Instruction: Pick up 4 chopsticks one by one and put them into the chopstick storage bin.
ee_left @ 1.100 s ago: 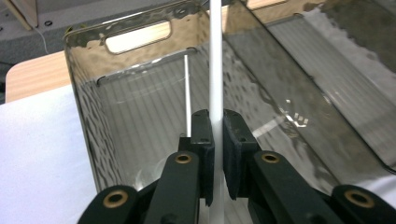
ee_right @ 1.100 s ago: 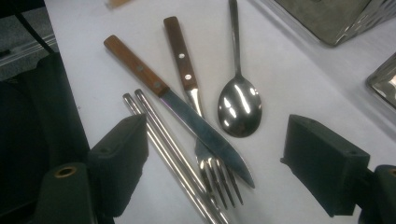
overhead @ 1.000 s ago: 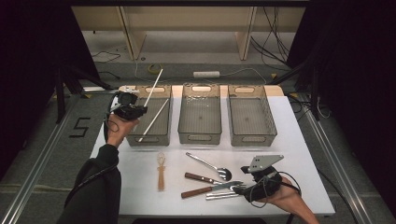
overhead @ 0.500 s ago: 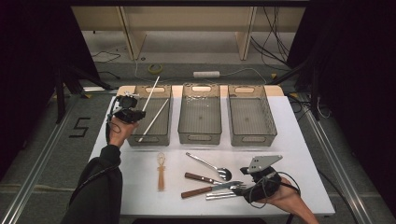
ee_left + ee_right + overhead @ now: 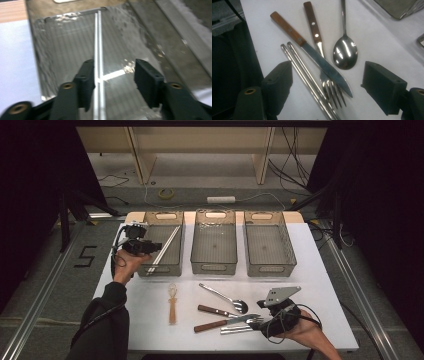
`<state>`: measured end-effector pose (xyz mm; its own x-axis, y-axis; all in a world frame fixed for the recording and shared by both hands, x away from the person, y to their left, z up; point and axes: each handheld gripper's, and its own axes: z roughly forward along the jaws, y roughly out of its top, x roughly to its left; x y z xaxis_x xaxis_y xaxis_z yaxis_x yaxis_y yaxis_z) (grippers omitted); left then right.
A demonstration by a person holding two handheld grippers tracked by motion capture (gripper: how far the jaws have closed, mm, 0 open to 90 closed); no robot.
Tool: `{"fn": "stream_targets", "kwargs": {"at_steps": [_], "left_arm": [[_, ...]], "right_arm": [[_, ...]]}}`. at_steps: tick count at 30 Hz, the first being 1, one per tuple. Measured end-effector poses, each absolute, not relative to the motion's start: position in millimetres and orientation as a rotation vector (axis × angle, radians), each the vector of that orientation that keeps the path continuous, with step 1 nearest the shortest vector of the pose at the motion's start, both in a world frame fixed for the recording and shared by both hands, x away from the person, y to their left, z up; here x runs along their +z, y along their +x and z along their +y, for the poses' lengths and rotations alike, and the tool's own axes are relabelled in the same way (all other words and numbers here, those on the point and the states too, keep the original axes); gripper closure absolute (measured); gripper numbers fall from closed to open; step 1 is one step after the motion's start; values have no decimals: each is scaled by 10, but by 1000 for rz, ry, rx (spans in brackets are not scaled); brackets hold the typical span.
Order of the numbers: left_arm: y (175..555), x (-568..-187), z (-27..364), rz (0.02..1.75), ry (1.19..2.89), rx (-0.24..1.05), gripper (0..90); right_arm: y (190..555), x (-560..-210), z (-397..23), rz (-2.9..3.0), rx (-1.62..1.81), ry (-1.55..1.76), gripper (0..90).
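While the left gripper [image 5: 141,246] hangs over the left bin [image 5: 161,269], its fingers [image 5: 86,75] have just been opening and now stand released, with the white chopsticks [image 5: 98,50] lying free beneath them on the bin floor.

- White chopsticks: one pair, side by side, in the left bin; long axis runs from the near rim, where the gripper is, toward the far right corner of that bin. In the left gripper view they pass just beside the left finger, not pressed by either.
- Left bin: holds the white chopsticks, nothing else visible.
- Middle bin [image 5: 215,268]: looks empty.
- Right bin [image 5: 271,269]: looks empty.
- Right gripper [image 5: 264,322]: near the right front corner of the table, fingers [image 5: 278,75] spread wide, gripping nothing.
- Loose items at the front edge, between the hands: metal chopsticks [image 5: 307,75], knife [image 5: 312,52], fork [image 5: 322,52], spoon [image 5: 345,53], and farther left a small whisk [image 5: 172,302].

Judgement: the next pick falls to the right gripper, nearest by far. The metal chopsticks lie just inside its left finger, their long axis slanting away from the fingers up and to the left in its own view, close alongside the knife blade.
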<state>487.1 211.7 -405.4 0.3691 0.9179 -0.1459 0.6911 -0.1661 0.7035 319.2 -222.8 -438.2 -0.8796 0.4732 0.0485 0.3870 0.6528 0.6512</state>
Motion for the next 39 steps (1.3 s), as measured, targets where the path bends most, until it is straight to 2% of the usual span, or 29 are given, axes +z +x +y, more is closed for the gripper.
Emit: {"fn": "stream_targets", "kwargs": {"at_steps": [3,11,16,21,28,39], "left_arm": [[4707,-4031,2090,1352,1867,374,338],[4312,-3975,1949,1210,1864,403,238],[4062,-3986,1794,1115,1883,412,207],[3846,-4043,1663,1035,1900,453,188],[3612,-4090,1619,982,1894,432,177],[3378,-4176,1587,935,1948,442,174]], "right_arm": [[3190,-4384,-2224,2762,989,704,272],[3169,-4385,-2216,2824,881,655,322],[3135,-4394,-2205,2868,784,636,386],[3105,-4421,-2196,2902,707,592,487],[3086,-4487,-2191,2922,589,531,582],[3063,-4508,-2239,2928,499,519,641]]}}
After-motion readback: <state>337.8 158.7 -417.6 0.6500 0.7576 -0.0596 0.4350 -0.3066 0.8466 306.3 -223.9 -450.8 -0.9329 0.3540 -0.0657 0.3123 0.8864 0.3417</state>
